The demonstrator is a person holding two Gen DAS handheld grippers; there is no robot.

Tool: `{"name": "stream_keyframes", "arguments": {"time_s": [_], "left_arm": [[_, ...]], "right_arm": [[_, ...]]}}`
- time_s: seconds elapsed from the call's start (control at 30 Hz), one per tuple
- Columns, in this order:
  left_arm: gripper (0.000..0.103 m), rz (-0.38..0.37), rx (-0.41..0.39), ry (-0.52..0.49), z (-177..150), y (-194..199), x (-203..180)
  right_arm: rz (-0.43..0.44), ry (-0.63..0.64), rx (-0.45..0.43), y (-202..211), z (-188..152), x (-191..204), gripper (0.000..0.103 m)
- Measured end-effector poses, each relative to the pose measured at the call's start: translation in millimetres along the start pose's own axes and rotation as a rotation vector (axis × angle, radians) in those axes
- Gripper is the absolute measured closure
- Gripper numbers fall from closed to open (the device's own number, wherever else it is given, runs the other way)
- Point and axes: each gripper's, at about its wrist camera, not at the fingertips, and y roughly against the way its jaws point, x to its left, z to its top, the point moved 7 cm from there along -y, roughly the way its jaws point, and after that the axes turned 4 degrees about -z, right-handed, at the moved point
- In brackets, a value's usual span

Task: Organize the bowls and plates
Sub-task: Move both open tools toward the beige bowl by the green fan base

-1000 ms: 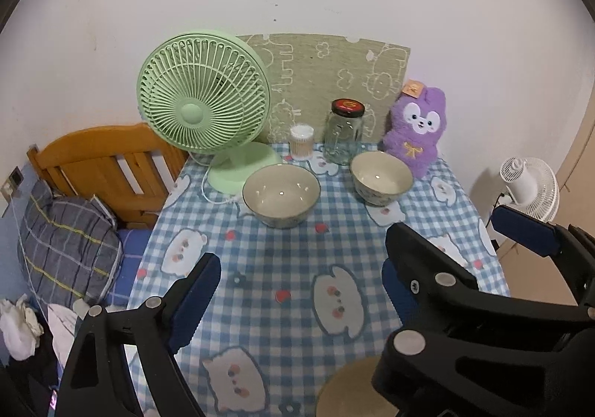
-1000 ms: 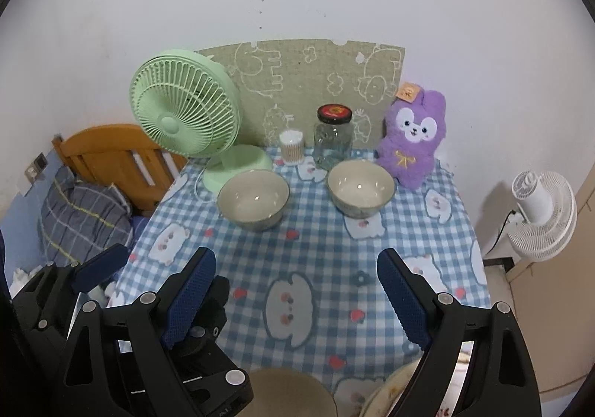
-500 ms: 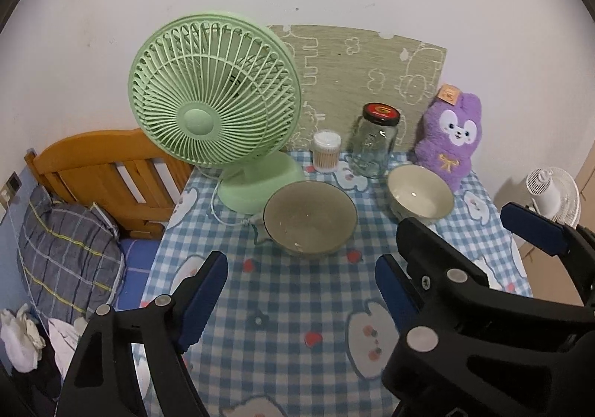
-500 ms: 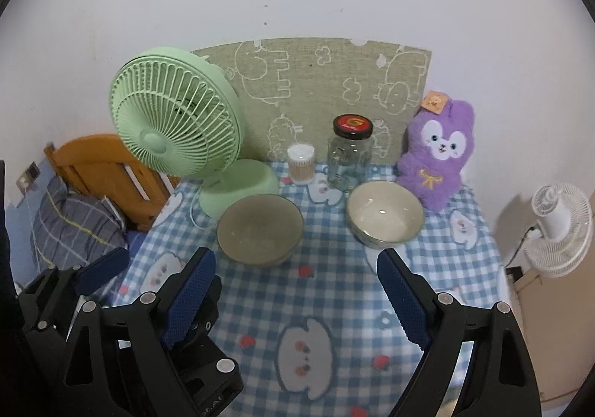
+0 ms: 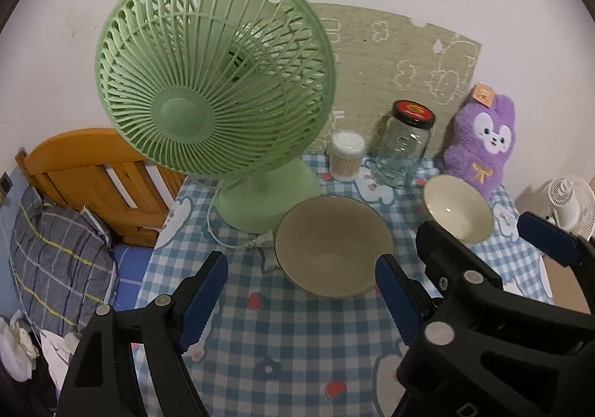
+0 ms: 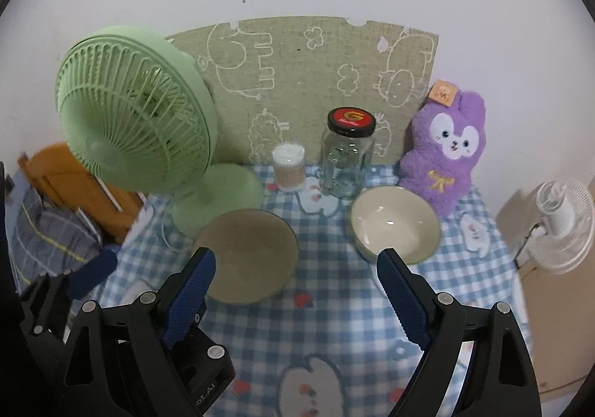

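As both grippers closed in over the last sec, the bowls grew in frame: olive bowl point(image 5: 333, 253) sits center btwn the left gripper point(image 5: 299, 300) fingers, cream bowl point(image 6: 396, 229) right of center ahead of the right gripper point(image 6: 295, 300). Both spread wide, empty; pickup looks imminent.

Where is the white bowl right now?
In the right wrist view the white bowl sits on the table's right side, just in front of the purple plush and the glass jar, apart from the beige bowl to its left.
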Motion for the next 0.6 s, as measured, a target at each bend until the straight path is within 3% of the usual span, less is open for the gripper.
{"name": "stream_keyframes", "arguments": {"time_s": [0.17,0.47,0.6], "left_arm": [[0.02,-0.003,-0.014,-0.006,7.3,-21.5,5.0],[0.023,-0.014,0.04,0.008,3.4,-68.8,12.4],[0.032,-0.013,0.065,-0.013,-1.0,-86.6,10.9]], "right_arm": [[0.017,-0.005,0.003,-25.3,4.0,4.3,0.012],[-0.029,-0.035,0.062,-71.3,-6.8,6.9,0.014],[-0.037,-0.04,0.096,-91.5,-13.5,5.3,0.034]]}}
